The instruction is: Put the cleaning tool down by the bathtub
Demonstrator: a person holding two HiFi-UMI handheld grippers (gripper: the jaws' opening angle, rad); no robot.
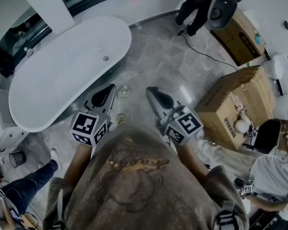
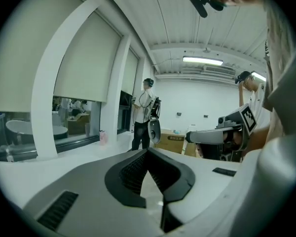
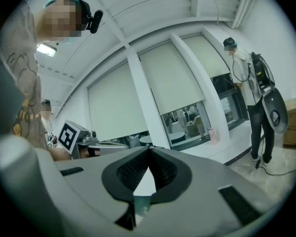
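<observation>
Grey marble floor (image 1: pixel 182 66) filled the room, with the white tub (image 1: pixel 62 66) set on it and cardboard boxes (image 1: pixel 235 104) well apart from the tub on its far side.

The left hand-held gripper (image 1: pixel 104 95) was raised just off the tub's near rim. Its own view showed the jaws (image 2: pixel 148 154) pressed fully together with nothing between them. The right hand-held gripper (image 1: pixel 156 96) was level with it, a little farther from the tub, and its jaws (image 3: pixel 149 153) were likewise closed tip to tip and empty.

No tool was in either grip. A small pale item (image 1: pixel 124 91) lay on the floor just beside the tub, between the two grippers, with another scrap (image 1: pixel 120 120) near it. Either could have been the cleaning tool, but both were too small to tell.

Judged from that, the put-down looked done, or else not begun. If the pale item was the tool, it already lay by the tub and the next move called only for drawing both grippers clear. If not, the tool had first to be found and the jaws opened.
</observation>
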